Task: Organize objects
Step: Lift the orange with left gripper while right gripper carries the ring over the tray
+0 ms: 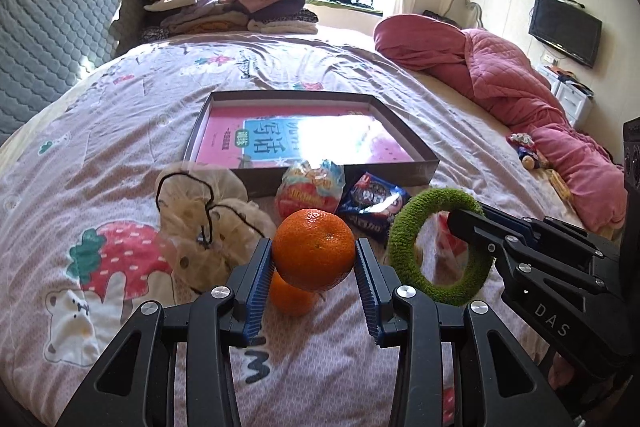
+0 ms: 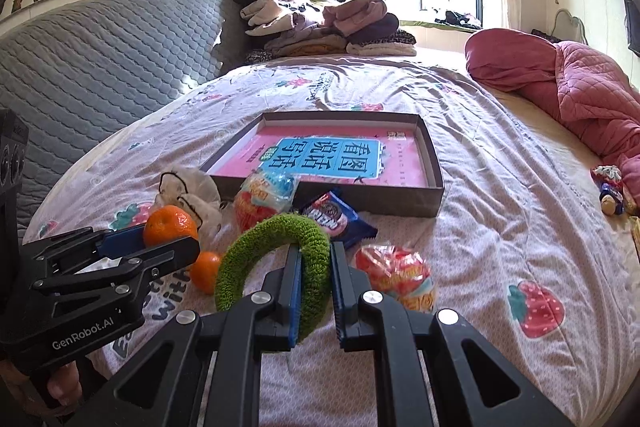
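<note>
My left gripper (image 1: 314,259) is shut on an orange mandarin (image 1: 314,254), lifted above the bedspread; from the right wrist view the same gripper (image 2: 168,233) and mandarin (image 2: 170,225) show at the left. A second mandarin (image 1: 290,297) (image 2: 206,271) lies on the bed beneath. My right gripper (image 2: 315,259) is shut on a fuzzy green ring (image 2: 272,263), seen in the left wrist view as the ring (image 1: 440,247) held by the black right gripper (image 1: 460,223). A shallow brown box (image 1: 400,129) (image 2: 434,163) with a pink book inside lies ahead.
Snack packets lie in front of the box: a red-orange bag (image 1: 310,187), a blue packet (image 1: 372,205) and another red bag (image 2: 396,277). A mesh pouch (image 1: 204,223) sits left. A pink quilt (image 1: 520,83), folded clothes (image 1: 224,3) and a grey headboard (image 2: 100,67) surround the bed.
</note>
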Available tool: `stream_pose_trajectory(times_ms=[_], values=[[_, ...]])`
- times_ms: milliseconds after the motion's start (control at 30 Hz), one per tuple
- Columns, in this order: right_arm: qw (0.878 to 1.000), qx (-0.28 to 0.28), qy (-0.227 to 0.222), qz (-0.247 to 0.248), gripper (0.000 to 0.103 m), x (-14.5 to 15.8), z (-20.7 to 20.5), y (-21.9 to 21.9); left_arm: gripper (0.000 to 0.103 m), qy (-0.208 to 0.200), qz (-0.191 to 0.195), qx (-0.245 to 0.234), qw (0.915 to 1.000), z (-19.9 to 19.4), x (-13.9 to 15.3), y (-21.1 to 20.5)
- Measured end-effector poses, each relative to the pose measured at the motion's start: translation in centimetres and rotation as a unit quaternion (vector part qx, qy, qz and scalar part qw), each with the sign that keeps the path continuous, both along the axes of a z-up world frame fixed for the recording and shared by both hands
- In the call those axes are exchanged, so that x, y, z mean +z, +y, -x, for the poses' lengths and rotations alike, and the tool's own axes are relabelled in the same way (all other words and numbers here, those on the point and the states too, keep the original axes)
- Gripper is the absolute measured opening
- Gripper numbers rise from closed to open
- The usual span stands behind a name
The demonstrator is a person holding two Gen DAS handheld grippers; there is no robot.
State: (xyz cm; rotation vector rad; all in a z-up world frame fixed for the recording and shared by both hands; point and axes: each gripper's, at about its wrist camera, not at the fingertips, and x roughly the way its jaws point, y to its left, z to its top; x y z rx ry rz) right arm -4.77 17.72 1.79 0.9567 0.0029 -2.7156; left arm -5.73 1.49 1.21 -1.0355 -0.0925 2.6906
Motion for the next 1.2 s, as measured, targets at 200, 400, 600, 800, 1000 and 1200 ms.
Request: stream_pose_trajectory(times_ms=[200, 400, 600, 800, 1000, 1200], values=[[1.000, -0.010, 0.011, -0.003, 0.014, 0.5, 1.6, 0.4, 0.041, 0.010, 0.002, -0.001, 0.9999, 1.5, 0.6, 0.8], [1.000, -0.018, 0.015, -0.003, 0.014, 0.8, 3.1, 0.7, 0.041, 0.010, 0.007, 0.004, 0.9999, 3.0, 0.8, 1.0], [0.999, -0.026, 0.019, -0.008, 0.014, 1.3, 4.8, 1.2, 0.041, 0.007, 0.011, 0.015, 0.9998, 4.7, 1.0, 0.8], [0.999, -0.030, 0.023, -0.013, 0.014, 1.8, 6.4, 1.3, 0.041, 0.011, 0.012, 0.025, 0.9996, 6.1, 1.6, 0.4], [0.999, -0.034, 0.026, -0.023, 0.014, 2.0, 8.1, 1.6, 0.041, 0.010, 0.025, 0.038, 0.9989, 7.7, 1.8, 0.1], [0.998, -0.044, 0.025, -0.028, 0.014, 2.4, 9.9, 2.5, 0.041, 0.009, 0.038, 0.048, 0.9981, 9.3, 1.8, -0.3]])
